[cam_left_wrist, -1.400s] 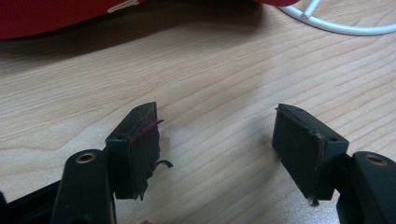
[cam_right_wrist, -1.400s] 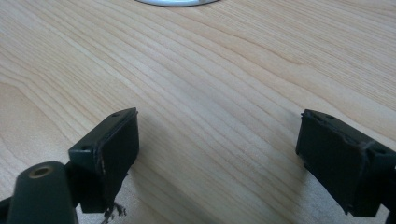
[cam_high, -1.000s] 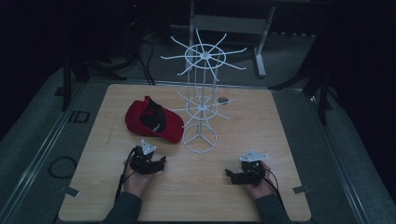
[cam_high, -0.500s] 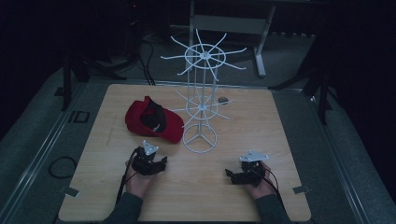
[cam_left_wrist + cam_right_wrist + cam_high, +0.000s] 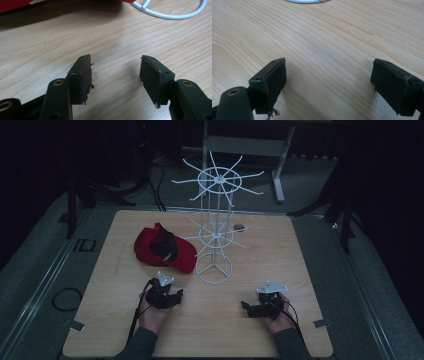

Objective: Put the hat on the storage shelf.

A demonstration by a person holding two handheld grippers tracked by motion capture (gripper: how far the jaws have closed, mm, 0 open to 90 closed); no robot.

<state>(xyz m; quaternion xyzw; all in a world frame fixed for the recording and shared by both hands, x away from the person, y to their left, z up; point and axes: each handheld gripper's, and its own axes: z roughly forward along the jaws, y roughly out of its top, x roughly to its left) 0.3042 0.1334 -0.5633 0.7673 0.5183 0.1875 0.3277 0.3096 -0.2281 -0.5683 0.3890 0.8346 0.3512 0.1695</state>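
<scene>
Lying crumpled beside the white rack (image 5: 215, 227): 1 red cap (image 5: 165, 250).

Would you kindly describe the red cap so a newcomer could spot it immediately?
Start at the wooden table and find the tall white wire rack near its middle. Directly left of the rack's ring base lies the red cap, the one soft, coloured thing there, with a dark inside showing.

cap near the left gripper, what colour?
Red, with a dark inside. The cap shows best in the high view.
</scene>
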